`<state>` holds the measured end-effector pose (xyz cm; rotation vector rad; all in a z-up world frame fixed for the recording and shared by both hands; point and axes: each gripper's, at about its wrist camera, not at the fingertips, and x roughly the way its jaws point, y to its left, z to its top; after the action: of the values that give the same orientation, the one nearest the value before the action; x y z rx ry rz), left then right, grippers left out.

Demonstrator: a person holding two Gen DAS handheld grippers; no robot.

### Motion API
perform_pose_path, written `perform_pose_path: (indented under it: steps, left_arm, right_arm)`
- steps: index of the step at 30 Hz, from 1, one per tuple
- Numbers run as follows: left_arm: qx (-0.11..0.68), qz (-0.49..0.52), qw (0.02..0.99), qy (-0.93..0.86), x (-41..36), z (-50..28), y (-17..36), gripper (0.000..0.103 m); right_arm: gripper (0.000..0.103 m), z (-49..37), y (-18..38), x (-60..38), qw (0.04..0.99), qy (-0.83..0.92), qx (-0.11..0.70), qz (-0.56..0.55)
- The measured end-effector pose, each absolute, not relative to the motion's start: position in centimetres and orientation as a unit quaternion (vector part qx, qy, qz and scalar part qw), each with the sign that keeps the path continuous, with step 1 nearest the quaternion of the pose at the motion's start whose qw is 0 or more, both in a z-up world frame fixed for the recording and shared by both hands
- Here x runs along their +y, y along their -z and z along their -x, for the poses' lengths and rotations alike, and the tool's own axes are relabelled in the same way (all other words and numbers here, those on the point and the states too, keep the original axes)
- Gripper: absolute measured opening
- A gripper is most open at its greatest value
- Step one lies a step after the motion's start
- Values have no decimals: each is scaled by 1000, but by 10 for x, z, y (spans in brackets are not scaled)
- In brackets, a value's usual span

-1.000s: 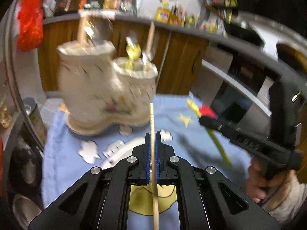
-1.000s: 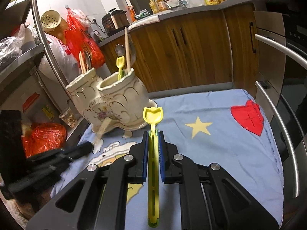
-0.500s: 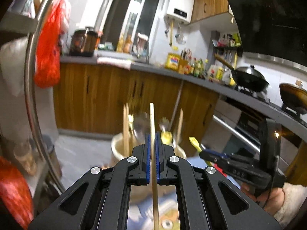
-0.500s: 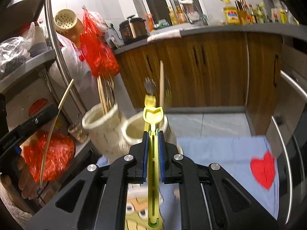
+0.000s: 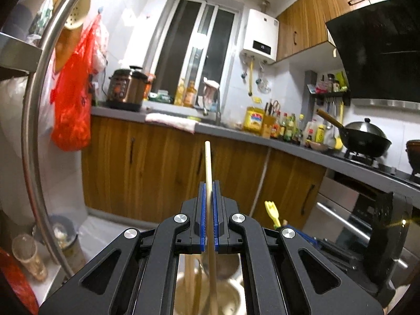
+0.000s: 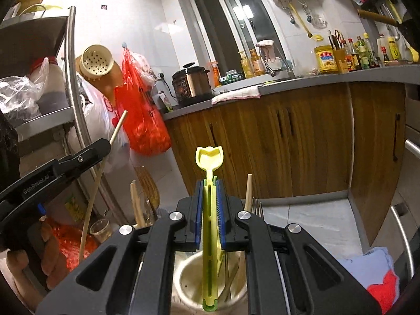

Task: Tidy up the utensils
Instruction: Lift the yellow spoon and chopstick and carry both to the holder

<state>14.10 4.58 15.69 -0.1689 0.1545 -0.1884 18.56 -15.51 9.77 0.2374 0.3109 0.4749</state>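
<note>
Chopstick (image 5: pixel 208 168) clamped in left tongs (image 5: pixel 208 197), frame centre, lower end over holder (image 5: pixel 231 296) at bottom. Yellow spoon (image 6: pixel 209 157) clamped in right tongs (image 6: pixel 210 202), centre, tail over holder's cup (image 6: pixel 183 275) w/ other utensils inside.

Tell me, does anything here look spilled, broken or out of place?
Nothing stands out. The left gripper is shut on a wooden chopstick and the right gripper on a yellow plastic utensil, both held above the cream utensil holder. No spill or breakage shows.
</note>
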Motion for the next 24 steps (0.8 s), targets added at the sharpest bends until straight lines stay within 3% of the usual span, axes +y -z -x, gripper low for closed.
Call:
perform_pose_path:
  steps: [14,24]
  left_arm:
    - [31,75,996,32,46,-154,-135,5]
    - [40,48,997,48,45,-129,-122,5]
  right_arm:
    - [10,-198,-77,-144,954,-243,133,-117]
    - [10,-189,-66,-150,954,-245,137,-109]
